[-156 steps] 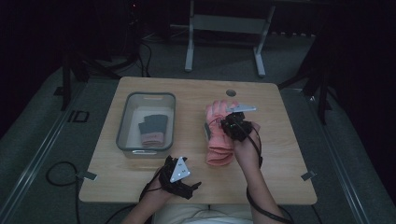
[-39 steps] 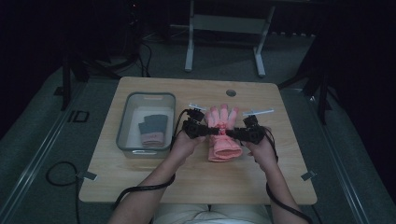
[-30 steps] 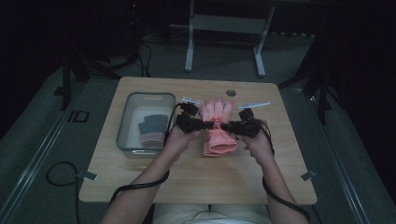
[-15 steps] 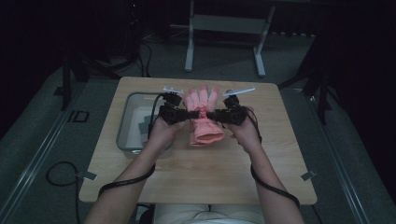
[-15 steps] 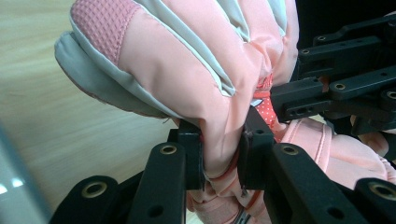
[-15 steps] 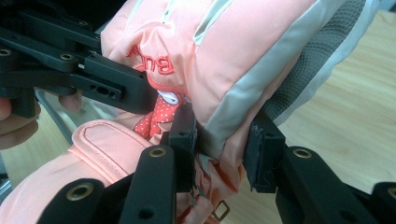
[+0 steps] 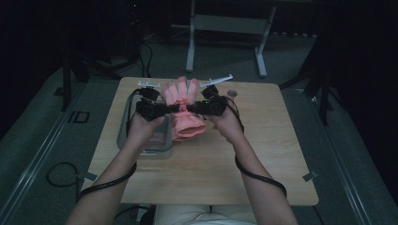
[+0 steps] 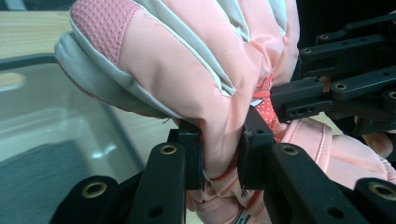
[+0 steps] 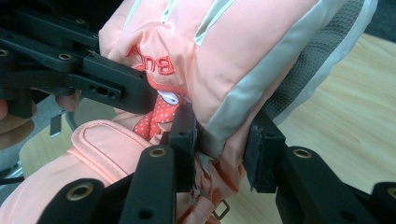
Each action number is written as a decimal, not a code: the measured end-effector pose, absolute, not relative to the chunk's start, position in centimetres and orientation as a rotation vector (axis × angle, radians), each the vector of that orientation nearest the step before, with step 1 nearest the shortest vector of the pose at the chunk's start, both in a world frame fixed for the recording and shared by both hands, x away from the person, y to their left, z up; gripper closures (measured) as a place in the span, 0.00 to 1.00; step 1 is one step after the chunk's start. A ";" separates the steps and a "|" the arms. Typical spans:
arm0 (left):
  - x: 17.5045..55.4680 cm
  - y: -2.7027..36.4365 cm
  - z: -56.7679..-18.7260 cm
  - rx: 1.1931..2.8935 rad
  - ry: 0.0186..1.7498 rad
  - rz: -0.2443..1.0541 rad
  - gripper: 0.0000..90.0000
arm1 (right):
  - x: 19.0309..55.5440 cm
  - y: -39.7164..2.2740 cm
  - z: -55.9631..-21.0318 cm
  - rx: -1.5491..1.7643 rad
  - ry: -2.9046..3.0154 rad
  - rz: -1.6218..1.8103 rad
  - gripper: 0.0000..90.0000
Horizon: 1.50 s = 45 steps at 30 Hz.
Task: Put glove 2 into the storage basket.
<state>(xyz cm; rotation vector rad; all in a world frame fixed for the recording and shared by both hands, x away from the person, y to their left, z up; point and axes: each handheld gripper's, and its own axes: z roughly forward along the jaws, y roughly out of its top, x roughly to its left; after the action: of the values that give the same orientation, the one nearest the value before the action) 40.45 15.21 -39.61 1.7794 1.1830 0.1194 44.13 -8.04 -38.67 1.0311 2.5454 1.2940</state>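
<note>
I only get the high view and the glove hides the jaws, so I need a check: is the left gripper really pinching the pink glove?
Observer: Yes, in the left gripper view the left gripper is clamped on a fold of the pink glove.
Operator: And the right gripper?
Observer: The right gripper pinches the glove's grey-trimmed edge.
Operator: What lies under the glove?
Observer: The left gripper view shows the clear bin just below it, with something dark inside.
</note>
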 end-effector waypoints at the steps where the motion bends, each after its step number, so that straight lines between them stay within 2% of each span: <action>1: 40.4 15.7 -39.6 1.770 1.190 0.121 0.83 | 44.3 -7.6 -38.6 1.021 2.557 1.295 0.75; 14: 38.6 22.1 -39.8 1.703 1.288 0.181 0.83 | 44.8 -0.5 -38.3 0.905 2.643 1.277 0.75; 21: 38.4 24.3 -40.6 1.678 1.335 0.191 0.83 | 45.4 2.5 -38.8 0.870 2.692 1.257 0.75; 31: 40.1 25.0 -43.8 1.688 1.374 0.118 0.83 | 46.6 3.7 -41.6 0.928 2.726 1.182 0.75; 45: 41.7 23.6 -48.1 1.755 1.488 0.042 0.82 | 47.5 3.7 -46.5 1.074 2.775 1.025 0.75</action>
<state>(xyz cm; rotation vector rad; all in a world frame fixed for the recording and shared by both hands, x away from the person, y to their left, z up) 41.69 23.63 -48.10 1.7549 1.4881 0.0418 47.49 3.74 -46.46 1.0737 2.7747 1.0250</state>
